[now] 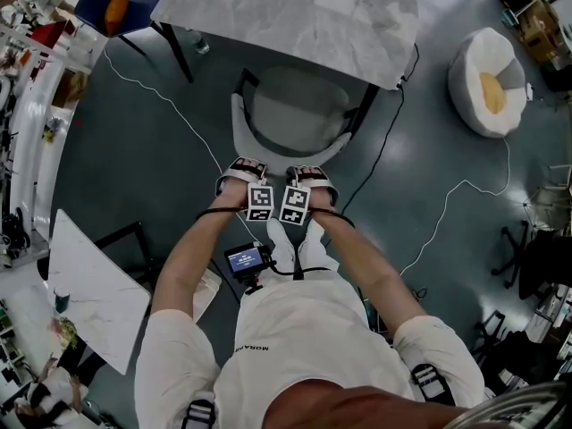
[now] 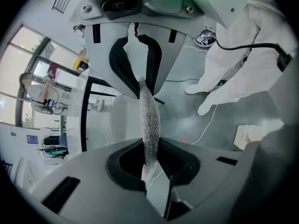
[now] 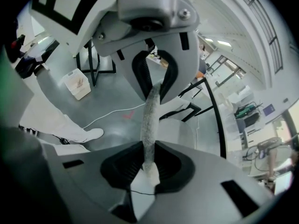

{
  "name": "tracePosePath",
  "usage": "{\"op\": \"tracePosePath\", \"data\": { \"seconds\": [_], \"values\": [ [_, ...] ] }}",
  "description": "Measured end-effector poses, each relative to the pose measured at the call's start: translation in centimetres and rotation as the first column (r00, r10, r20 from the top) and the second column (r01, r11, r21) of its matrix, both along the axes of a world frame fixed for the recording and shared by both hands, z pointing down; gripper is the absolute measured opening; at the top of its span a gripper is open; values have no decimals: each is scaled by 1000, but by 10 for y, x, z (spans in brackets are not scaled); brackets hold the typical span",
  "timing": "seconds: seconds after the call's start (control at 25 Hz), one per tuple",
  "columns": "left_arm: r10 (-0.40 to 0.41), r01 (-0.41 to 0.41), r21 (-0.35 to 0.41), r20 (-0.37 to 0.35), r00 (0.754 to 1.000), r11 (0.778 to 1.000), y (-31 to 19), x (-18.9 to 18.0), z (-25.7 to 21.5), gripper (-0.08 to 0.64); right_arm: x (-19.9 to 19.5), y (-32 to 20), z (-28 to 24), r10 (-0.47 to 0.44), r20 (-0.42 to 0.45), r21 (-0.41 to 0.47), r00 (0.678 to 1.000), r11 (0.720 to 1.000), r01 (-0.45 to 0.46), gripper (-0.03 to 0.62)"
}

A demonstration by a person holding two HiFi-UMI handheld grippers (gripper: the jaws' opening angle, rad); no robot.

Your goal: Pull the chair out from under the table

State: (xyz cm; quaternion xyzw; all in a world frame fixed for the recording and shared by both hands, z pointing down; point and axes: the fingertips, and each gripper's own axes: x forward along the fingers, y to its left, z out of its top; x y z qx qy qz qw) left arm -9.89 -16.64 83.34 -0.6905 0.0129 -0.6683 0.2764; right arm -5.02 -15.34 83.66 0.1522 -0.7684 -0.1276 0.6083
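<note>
The chair [image 1: 295,114] is seen with its seat partly under the near edge of the table [image 1: 295,16] and its backrest clear of that edge. The backrest's top rim is clamped by the left gripper [image 1: 241,175] and the right gripper [image 1: 311,179], side by side. The pulling step is judged to be in hand. A straight, even draw away from the table is called for, with both grips kept firm.

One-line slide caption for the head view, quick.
Head view: left gripper and right gripper clamp the chair backrest, seat partly under the marble table.
</note>
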Motion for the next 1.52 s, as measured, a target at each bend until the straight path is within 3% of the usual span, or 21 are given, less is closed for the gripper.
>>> {"op": "tracePosePath", "data": {
  "seconds": [1.12,1.52],
  "values": [
    [-12,15,-101,24,1000,995,121,-34,-2,66,-35,120,-1,-76,-2,-74,997,994,75,71],
    [-69,71,-96,20,997,993,129,-33,-4,72,-34,129,-2,-112,-23,-97,993,989,109,84]
  ]
}}
